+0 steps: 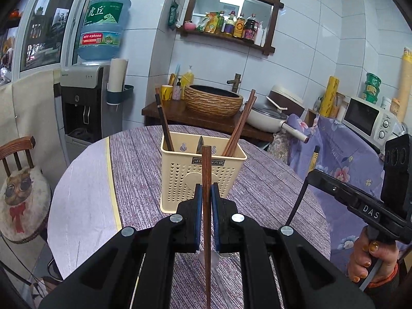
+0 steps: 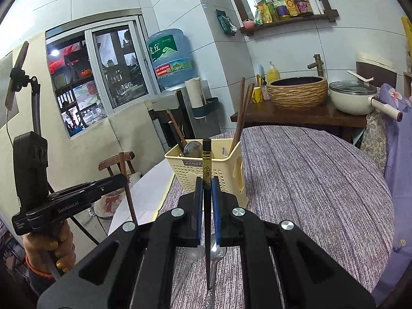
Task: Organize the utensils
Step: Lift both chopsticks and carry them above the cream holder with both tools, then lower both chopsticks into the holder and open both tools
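Note:
A cream perforated utensil holder point(image 1: 203, 175) point(image 2: 213, 170) stands on the round table. Chopsticks point(image 1: 239, 126) point(image 2: 242, 113) lean in its right compartment, a dark chopstick point(image 1: 163, 121) point(image 2: 176, 130) in its left one, and a metal spoon point(image 2: 193, 148) pokes out of it. My left gripper point(image 1: 206, 193) is shut on a brown wooden chopstick point(image 1: 206, 180), held upright in front of the holder. My right gripper point(image 2: 207, 185) is shut on a black chopstick with gold lettering point(image 2: 206, 164), also upright near the holder. Two spoons point(image 2: 216, 255) lie on the table below the right gripper.
The table wears a purple striped cloth point(image 1: 270, 193) point(image 2: 309, 180). A wooden chair with a cat cushion point(image 1: 23, 195) stands at its left. Behind are a water dispenser point(image 1: 85, 103), a woven basin point(image 1: 213, 100) on a wooden counter, a white pot point(image 2: 352, 97) and a microwave point(image 1: 370, 121).

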Demonstrator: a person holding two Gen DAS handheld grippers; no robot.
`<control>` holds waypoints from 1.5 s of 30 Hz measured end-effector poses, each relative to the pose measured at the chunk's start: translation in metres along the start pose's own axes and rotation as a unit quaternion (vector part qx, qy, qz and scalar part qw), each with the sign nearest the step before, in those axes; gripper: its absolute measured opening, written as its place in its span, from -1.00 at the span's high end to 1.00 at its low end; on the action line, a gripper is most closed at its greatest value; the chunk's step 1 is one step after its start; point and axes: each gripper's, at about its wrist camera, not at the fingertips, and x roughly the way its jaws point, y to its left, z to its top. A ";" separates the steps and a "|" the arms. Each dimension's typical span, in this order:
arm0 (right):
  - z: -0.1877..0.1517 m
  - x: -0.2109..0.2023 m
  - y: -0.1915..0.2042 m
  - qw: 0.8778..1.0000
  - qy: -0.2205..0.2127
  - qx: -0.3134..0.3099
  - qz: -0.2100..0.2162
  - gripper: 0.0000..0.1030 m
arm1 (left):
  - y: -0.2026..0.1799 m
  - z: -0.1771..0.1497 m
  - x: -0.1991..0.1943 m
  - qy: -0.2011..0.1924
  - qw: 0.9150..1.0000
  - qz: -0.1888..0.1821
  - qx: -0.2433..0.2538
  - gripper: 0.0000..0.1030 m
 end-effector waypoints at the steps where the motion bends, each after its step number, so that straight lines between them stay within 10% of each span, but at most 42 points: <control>1: 0.000 0.000 0.000 1.000 0.000 -0.001 0.000 0.84 | 0.000 0.000 -0.001 -0.001 1.000 0.000 0.000 0.85; 26: 0.047 0.011 0.010 0.999 -0.015 -0.004 0.036 0.84 | 0.005 0.039 -0.010 -0.032 0.999 -0.013 0.003 0.85; 45: 0.170 0.031 0.031 0.992 -0.116 -0.036 -0.019 0.84 | 0.026 0.169 -0.010 -0.108 0.994 0.025 -0.012 0.85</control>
